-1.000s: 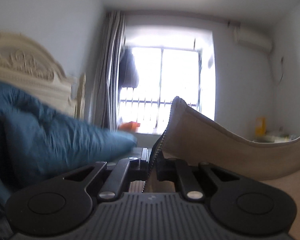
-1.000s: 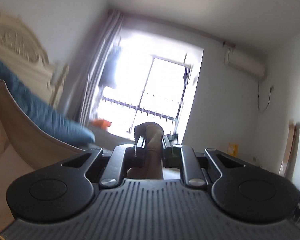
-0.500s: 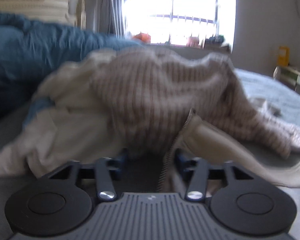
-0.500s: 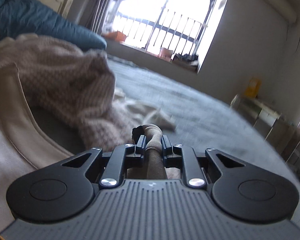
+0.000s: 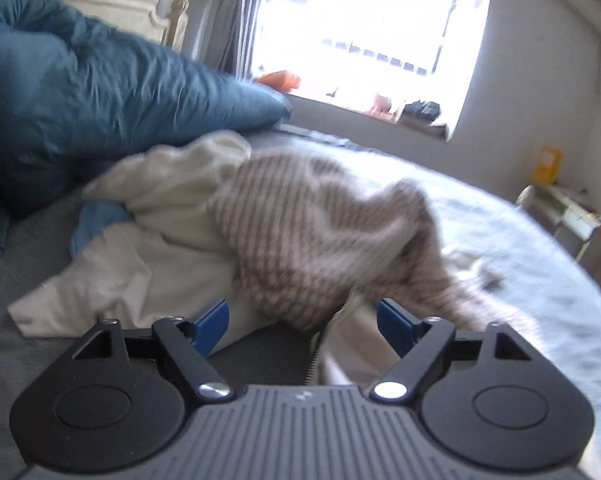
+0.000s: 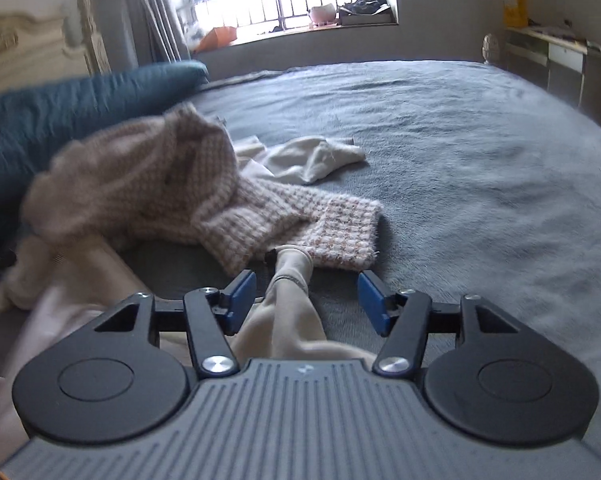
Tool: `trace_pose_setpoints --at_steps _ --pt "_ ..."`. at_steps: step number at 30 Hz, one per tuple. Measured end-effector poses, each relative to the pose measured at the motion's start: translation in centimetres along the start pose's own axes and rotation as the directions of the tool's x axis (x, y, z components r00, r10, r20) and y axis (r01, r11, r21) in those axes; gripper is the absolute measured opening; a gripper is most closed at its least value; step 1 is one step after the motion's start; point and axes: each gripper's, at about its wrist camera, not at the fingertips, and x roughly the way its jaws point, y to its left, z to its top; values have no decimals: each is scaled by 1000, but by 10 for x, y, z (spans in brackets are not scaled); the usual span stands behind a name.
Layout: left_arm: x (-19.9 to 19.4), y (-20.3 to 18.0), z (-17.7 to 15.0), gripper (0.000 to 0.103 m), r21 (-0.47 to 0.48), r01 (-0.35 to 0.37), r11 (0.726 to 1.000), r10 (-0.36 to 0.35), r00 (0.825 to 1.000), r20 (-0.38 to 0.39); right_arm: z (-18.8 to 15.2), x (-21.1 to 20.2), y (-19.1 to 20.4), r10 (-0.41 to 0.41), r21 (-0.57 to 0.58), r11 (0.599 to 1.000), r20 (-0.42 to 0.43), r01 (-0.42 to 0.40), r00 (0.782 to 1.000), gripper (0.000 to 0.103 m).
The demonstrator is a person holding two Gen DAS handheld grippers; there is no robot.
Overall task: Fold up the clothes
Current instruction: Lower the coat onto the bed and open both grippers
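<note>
Now both grippers' jaws are opening: left gripper (image 5: 302, 322) around a beige garment's (image 5: 352, 354) zipper edge, right gripper (image 6: 306, 300) around its cuff (image 6: 292, 268) (neither pinched); knit sweater (image 6: 148, 184) at eleven o'clock.

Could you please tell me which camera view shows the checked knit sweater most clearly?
The right wrist view: the checked knit sweater lies there with one sleeve spread in sharp focus on the grey bedspread. The left wrist view shows it only as a blurred heap.
</note>
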Motion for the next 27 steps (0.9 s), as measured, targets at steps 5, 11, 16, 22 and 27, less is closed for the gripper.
trace_pose_setpoints --at_steps 5,11,16,22,27 --pt "-97 -8 -1 89 60 116 991 -119 992 47 -30 -106 -21 108 97 990 -7 -107 994 66" --pt "-200 -25 -52 94 194 293 936 -300 954 3 -125 -200 -31 74 31 997 -116 -71 990 76" --pt "-244 -50 -117 94 258 456 852 -436 890 -134 -208 -243 -17 15 -161 986 -166 -42 986 79" --pt "-261 -64 -191 94 229 542 808 -495 837 -235 -272 -253 22 -1 -469 880 -168 -79 986 84" --pt "-272 -38 -226 94 92 530 843 -506 839 -200 -301 -218 26 -225 -596 797 -137 101 965 81"
